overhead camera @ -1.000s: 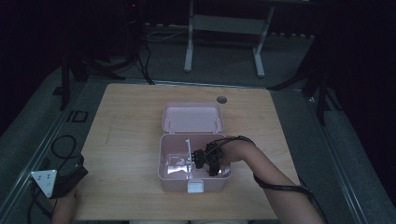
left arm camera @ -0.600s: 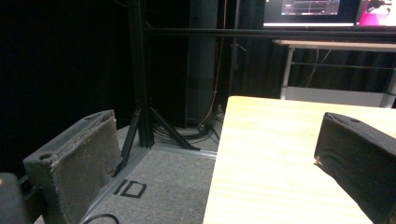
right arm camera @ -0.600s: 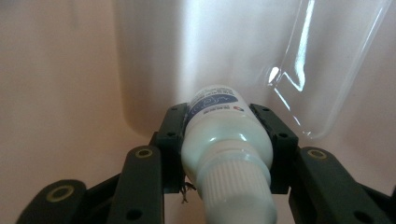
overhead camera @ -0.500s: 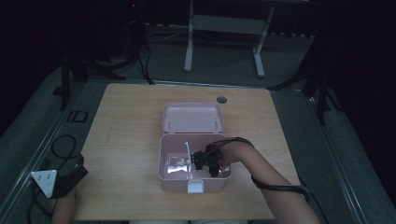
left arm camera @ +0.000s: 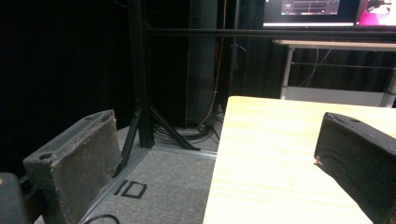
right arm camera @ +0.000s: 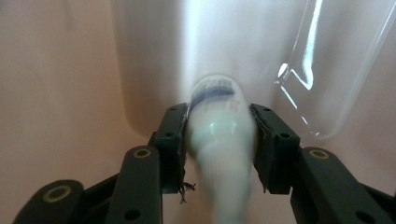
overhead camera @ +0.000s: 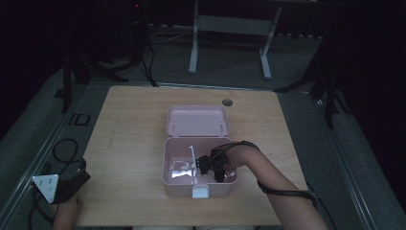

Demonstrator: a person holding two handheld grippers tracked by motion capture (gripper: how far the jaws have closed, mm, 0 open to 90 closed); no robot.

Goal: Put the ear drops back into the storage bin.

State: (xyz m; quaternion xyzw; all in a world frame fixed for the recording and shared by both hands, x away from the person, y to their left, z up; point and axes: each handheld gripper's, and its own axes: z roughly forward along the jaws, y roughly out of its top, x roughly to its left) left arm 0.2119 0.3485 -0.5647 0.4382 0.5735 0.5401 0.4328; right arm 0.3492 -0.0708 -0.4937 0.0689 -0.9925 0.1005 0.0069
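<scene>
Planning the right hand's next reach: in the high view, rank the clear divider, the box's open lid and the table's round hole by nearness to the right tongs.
1. Clear divider, just left, inside the pink box.
2. Open lid, behind.
3. Round hole, near the far edge.

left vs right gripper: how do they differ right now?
The left gripper has its jaws wide apart with nothing between them; the right gripper is clamped on a pale tube. The left sits off the table's near left corner; the right reaches down inside the open pink box. Both have black two-jaw fingers.
</scene>
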